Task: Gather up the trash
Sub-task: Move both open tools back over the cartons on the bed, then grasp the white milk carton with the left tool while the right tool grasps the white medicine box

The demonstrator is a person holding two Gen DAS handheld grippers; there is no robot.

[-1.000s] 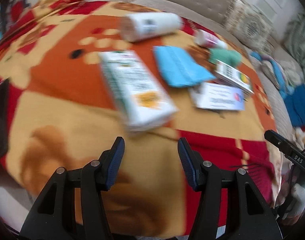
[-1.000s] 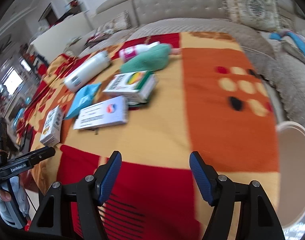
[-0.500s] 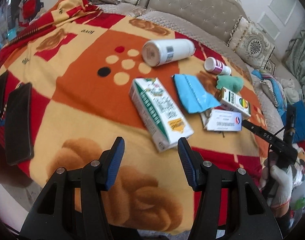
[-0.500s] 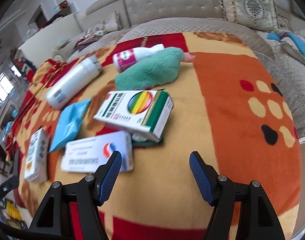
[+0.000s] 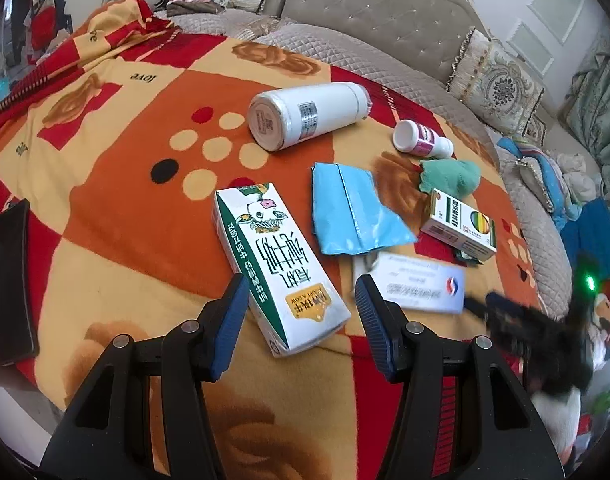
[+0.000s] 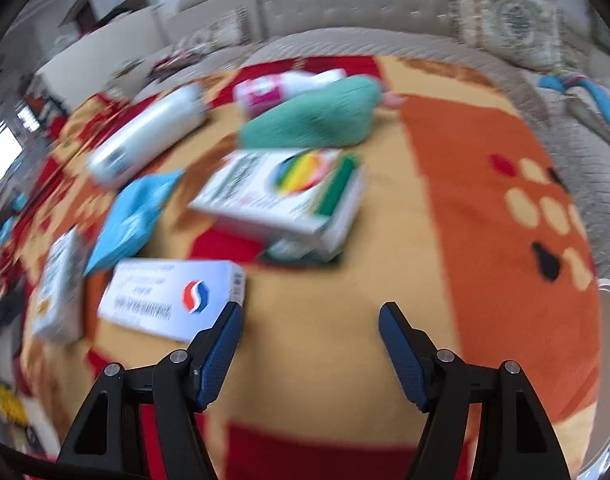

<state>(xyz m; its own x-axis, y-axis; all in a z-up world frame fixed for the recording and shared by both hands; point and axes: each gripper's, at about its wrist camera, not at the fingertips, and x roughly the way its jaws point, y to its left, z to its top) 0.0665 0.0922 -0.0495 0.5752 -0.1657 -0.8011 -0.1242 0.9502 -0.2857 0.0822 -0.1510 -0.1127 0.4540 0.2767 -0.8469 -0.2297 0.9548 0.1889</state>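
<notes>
hovering half open and empty, the left gripper [image 5: 301,300] is framing the milk carton [image 5: 277,268] at lower centre; the right gripper [image 6: 309,322] is gaping empty beside the white medicine box [image 6: 173,298].

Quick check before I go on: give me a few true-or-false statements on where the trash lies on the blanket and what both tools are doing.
1. The left tool is open, with nothing pressed between its pads. True.
2. The milk carton stands upright. False: it lies flat on the blanket.
3. The right tool is clamped on the white box with the red-and-blue logo. False: it is open and holds nothing; the box lies to its left.
4. The white bottle lies on its side. True.
5. The blue packet lies between the milk carton and the rainbow-marked box. True.
</notes>
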